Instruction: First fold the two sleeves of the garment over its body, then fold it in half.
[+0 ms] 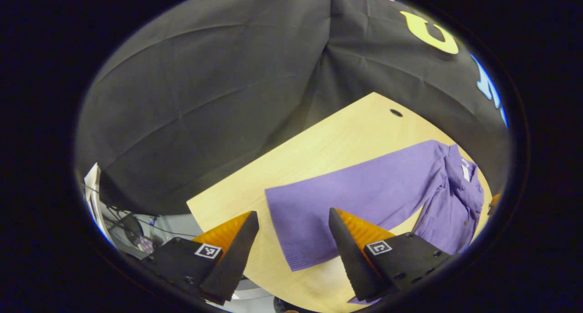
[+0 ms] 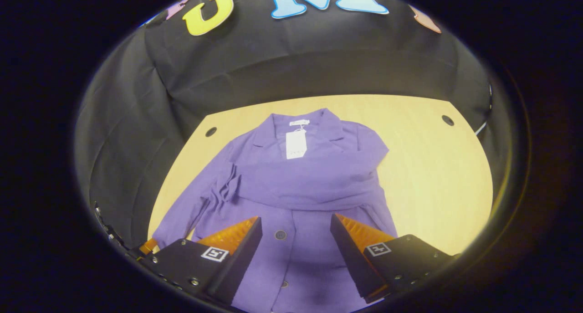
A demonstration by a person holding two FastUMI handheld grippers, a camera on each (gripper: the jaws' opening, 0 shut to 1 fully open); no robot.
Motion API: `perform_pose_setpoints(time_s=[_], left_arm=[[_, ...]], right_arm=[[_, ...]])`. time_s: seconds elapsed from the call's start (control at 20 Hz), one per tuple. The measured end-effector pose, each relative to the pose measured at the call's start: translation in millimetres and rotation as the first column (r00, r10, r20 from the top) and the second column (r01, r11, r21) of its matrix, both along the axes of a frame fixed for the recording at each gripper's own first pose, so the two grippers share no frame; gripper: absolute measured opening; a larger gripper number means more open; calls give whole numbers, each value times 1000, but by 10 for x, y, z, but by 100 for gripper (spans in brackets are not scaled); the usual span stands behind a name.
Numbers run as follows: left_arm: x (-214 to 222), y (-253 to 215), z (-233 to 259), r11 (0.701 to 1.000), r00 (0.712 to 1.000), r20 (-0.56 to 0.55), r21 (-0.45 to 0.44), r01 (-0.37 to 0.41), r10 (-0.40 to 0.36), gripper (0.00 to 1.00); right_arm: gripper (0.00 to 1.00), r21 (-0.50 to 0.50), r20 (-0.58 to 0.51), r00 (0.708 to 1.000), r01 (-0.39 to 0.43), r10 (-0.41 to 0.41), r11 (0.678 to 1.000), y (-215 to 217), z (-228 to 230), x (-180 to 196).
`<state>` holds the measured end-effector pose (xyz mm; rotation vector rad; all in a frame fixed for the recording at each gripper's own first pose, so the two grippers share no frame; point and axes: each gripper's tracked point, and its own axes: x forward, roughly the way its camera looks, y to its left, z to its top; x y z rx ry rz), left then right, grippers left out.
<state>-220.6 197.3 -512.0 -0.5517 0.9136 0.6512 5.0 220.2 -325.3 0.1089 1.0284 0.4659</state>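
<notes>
On the pale wooden table (image 2: 437,176), largest item first, we record:

1. Table. Its bare top runs out toward three o'clock in the right gripper view, with round cable holes near the far corners. We judge it the working surface, left open so cloth can be laid flat.

2. Purple garment (image 2: 314,240), buttoned front upward, collar toward twelve o'clock in the right gripper view, hem toward six. It lies flat and roughly centred, presumably so both sleeves can be reached.

3. Folded sleeve (image 2: 309,185). It crosses the chest as a band from three o'clock toward nine, bunched at its nine o'clock end. We take the first sleeve fold as done.

4. Unfolded sleeve (image 1: 360,194). In the left gripper view it stretches straight out over the table, cuff toward seven o'clock, shoulder toward three. We judge it the next piece to fold.

5. Left gripper (image 1: 294,240). Its fingers are spread wide, holding nothing, and the cuff sits between them at six o'clock, a placement that suits a pinch on the cuff.

6. Right gripper (image 2: 296,240). Its fingers are likewise spread and empty, hanging over the button line at six o'clock.

7. White tag (image 2: 296,144), lying at the collar, twelve o'clock.
</notes>
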Motion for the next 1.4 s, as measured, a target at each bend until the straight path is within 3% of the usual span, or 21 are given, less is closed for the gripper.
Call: perform_pose_setpoints(time_s=[0.15, 0.4, 0.7, 0.75, 0.85, 0.95, 1.05, 1.1, 1.2, 1.4], left_arm=[[-175, -74, -183, 997, 996, -62, -45, -61, 58, 100], [-192, -59, -199, 1000, 998, -69, 29, -1, 3, 94], [-173, -41, -185, 999, 997, -69, 28, -28, 30, 94], [-159, -54, -169, 999, 997, -69, 27, -29, 31, 84], [-142, -71, -184, 999, 997, -66, 29, -28, 30, 82], [-95, -66, -196, 999, 998, -57, 24, -38, 40, 60], [-93, -54, -180, 996, 994, -60, 16, -85, 86, 24], [-101, -65, -179, 995, 993, -58, 8, -99, 99, 24], [-86, -88, -175, 991, 989, -62, -19, -134, 133, 7], [-116, -106, -146, 993, 991, -75, -35, -113, 110, 7]], right_arm=[[94, -17, 0, 1000, 0, 0, 1000, -100, 3, -36], [94, -35, -4, 1000, 7, -7, 999, -217, -40, -68], [94, -36, -12, 1000, 4, -4, 999, -290, -70, -130], [94, -33, -13, 1000, 4, -4, 999, -296, -65, -138], [94, -29, -14, 1000, 3, -4, 1000, -295, -67, -143], [94, -26, -15, 1000, 2, -3, 1000, -305, -67, -153], [94, -24, -16, 1000, 1, -1, 1000, -312, -71, -165], [94, -22, -16, 1000, 1, -1, 1000, -313, -70, -168], [94, -23, -16, 1000, -1, 1, 1000, -328, -66, -173], [94, -24, -18, 1000, 6, -6, 1000, -385, -61, -190]])
